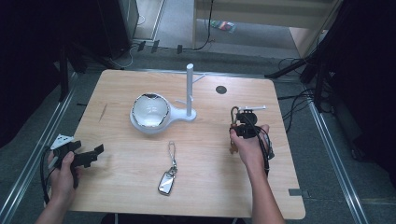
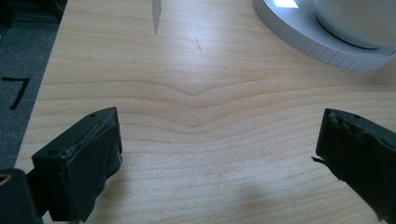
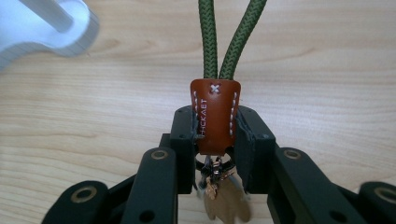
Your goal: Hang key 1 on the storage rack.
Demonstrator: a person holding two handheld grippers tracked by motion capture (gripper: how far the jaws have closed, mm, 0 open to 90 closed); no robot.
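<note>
The right gripper point(image 3: 215, 135) is clamped tight on the brown leather tab point(image 3: 215, 114) of a keychain, whose green cord loop point(image 3: 229, 37) runs forward over the wooden table point(image 1: 210, 172), right of the white stand point(image 1: 189, 91) and its bowl point(image 1: 149, 111). The left gripper point(image 2: 219, 154) hovers at the table's left edge, jaws spread wide, holding nothing. A car key fob point(image 1: 166, 182) lies between them, near the front.

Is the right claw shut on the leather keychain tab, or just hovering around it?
Shut on it. In the right gripper view the right claw has both jaws pressed against the sides of the brown leather tab, whose green cord loop extends forward.
</note>
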